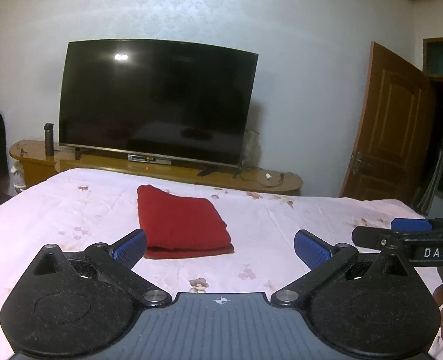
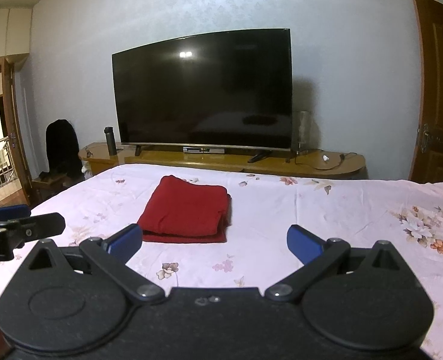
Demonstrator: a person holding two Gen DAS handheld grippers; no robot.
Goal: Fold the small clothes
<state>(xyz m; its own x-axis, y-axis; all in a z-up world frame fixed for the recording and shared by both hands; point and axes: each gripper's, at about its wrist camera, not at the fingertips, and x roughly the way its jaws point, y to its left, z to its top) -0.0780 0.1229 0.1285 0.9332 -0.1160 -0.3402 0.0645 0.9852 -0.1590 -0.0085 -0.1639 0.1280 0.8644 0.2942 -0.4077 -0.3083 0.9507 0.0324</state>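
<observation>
A red garment (image 1: 182, 222) lies folded into a neat rectangle on the pink floral bed sheet (image 1: 71, 210); it also shows in the right wrist view (image 2: 188, 211). My left gripper (image 1: 220, 247) is open and empty, held above the sheet just short of the garment's near edge. My right gripper (image 2: 214, 243) is open and empty, also just short of the garment. Each gripper's tip shows at the edge of the other's view: the right one (image 1: 401, 237), the left one (image 2: 20, 225).
The bed sheet (image 2: 311, 210) ends at a wooden TV bench (image 1: 161, 171) with a large dark television (image 1: 155, 102), a dark flask (image 1: 49, 139) and cables. A brown door (image 1: 386, 126) stands open at right. A dark chair (image 2: 60, 147) stands at left.
</observation>
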